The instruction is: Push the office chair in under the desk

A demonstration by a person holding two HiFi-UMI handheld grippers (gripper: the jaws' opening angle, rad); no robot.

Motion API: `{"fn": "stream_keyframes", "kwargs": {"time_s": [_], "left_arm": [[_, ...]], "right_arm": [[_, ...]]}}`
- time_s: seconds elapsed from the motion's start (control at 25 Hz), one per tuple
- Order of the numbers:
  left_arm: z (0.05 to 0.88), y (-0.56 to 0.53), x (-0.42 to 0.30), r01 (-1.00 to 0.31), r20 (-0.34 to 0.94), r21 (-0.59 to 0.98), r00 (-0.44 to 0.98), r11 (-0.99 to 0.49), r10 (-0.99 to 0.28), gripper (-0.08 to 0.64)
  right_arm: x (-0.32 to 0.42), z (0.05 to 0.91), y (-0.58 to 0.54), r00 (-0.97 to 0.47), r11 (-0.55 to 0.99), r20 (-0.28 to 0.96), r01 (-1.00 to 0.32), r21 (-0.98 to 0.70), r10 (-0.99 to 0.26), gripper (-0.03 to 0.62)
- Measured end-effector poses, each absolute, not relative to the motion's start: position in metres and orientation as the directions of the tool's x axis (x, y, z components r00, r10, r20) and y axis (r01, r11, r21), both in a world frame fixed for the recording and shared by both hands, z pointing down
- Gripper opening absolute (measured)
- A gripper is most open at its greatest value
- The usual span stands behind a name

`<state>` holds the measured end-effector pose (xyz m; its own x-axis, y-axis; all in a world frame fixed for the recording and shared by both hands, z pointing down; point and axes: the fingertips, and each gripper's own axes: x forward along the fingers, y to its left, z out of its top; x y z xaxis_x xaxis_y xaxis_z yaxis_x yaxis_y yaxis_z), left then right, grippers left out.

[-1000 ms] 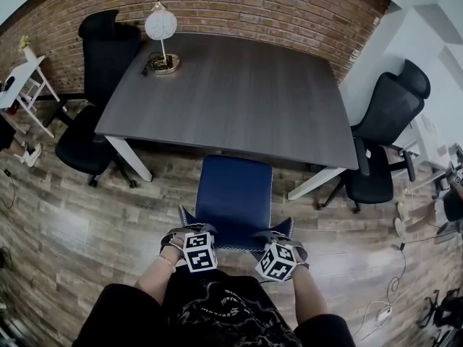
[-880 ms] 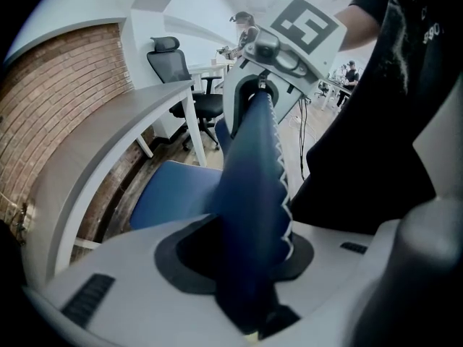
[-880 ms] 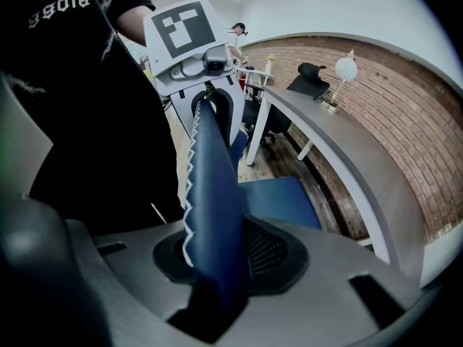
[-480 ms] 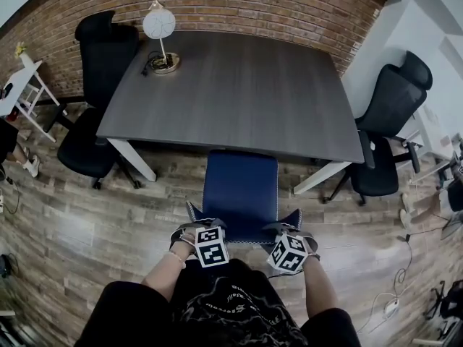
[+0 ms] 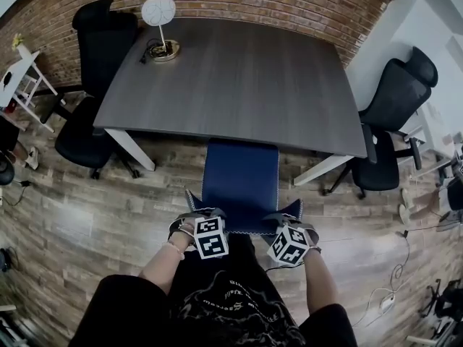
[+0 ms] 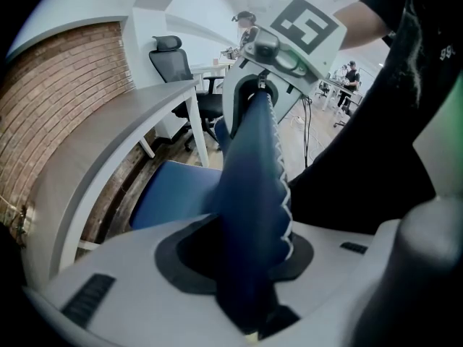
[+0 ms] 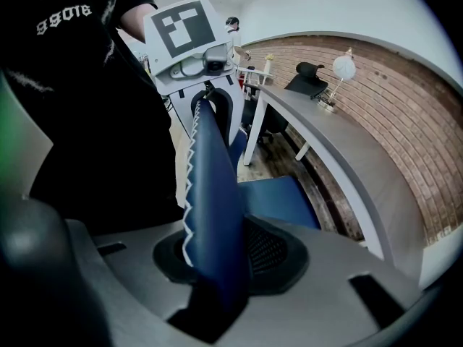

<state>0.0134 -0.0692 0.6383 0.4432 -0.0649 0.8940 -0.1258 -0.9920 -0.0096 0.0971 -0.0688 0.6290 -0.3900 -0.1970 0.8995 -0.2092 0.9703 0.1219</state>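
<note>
A blue office chair (image 5: 241,176) stands at the near edge of the dark grey desk (image 5: 239,78), its seat front right at the desk's edge between the white legs. Both grippers clamp the top edge of its backrest (image 5: 242,225). My left gripper (image 5: 205,221) is shut on the backrest's left corner, and my right gripper (image 5: 287,228) is shut on its right corner. In the left gripper view the blue backrest (image 6: 249,194) runs between the jaws of the left gripper (image 6: 242,262). In the right gripper view the backrest (image 7: 213,186) fills the right gripper (image 7: 217,270).
Black office chairs stand at the desk's left (image 5: 98,56) and right (image 5: 394,114). A white lamp (image 5: 159,13) sits on the desk's far left corner. A small white table (image 5: 18,78) is at the far left. Cables (image 5: 394,280) lie on the wood floor at right.
The chair, with both grippers on its backrest, has edged toward the desk; the seat front now meets the desk's near edge. Both grips are unchanged.
</note>
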Motion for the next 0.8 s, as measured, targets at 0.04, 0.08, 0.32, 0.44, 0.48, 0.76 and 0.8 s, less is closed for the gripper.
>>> {"fn": "stream_keyframes", "kwargs": {"time_s": [0.04,0.08,0.32,0.44,0.48,0.76,0.8], "left_arm": [[0.638,-0.070,0.013,-0.129,0.893,-0.010,0.444,-0.992,-0.067,0.133],[0.638,-0.071,0.014,-0.131,0.893,-0.011,0.445,-0.991,-0.069,0.133],[0.638,-0.074,0.015,-0.130,0.893,-0.003,0.445,-0.992,-0.061,0.137],[0.639,-0.078,0.014,-0.130,0.893,-0.003,0.445,-0.992,-0.061,0.138],[0.639,-0.079,0.014,-0.130,0.894,-0.003,0.445,-0.992,-0.061,0.138],[0.639,-0.088,0.014,-0.131,0.894,-0.005,0.444,-0.991,-0.063,0.138],[0.639,-0.089,0.014,-0.133,0.893,-0.006,0.445,-0.991,-0.065,0.138]], "right_arm": [[0.097,0.629,-0.070,-0.390,0.970,0.900,-0.209,0.121,-0.196,0.107],[0.097,0.629,-0.070,-0.390,0.971,0.900,-0.208,0.120,-0.195,0.107],[0.099,0.629,-0.073,-0.389,0.972,0.902,-0.206,0.113,-0.188,0.107],[0.098,0.630,-0.077,-0.389,0.972,0.901,-0.207,0.116,-0.190,0.107],[0.098,0.630,-0.078,-0.389,0.972,0.901,-0.207,0.115,-0.190,0.107],[0.098,0.630,-0.086,-0.390,0.972,0.901,-0.205,0.118,-0.191,0.107],[0.097,0.630,-0.088,-0.390,0.972,0.901,-0.204,0.118,-0.191,0.107]]}}
